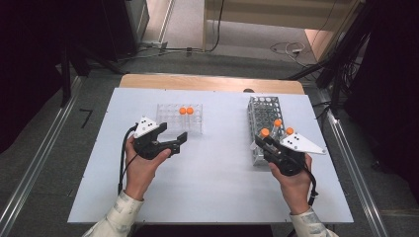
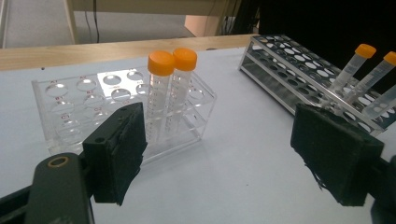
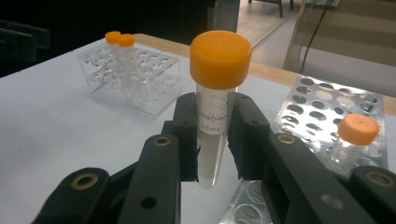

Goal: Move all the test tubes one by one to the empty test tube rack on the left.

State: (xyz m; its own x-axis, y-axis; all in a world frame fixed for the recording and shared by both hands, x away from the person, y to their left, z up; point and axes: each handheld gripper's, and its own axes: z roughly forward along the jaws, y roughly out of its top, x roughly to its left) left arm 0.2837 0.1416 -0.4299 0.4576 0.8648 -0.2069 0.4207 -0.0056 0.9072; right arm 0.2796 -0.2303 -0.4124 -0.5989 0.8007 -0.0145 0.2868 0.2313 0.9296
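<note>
We see a white board (image 1: 212,187) covering most of a wooden table (image 1: 207,82), whose bare strip shows along the board's far edge. A metal rail (image 1: 37,163) runs along the floor left of the board, and another (image 1: 353,168) runs right of it. Beyond the board, a white cable (image 1: 289,48) lies coiled on the grey floor (image 1: 197,29). A black mark (image 1: 86,117) sits just left of the board.
</note>
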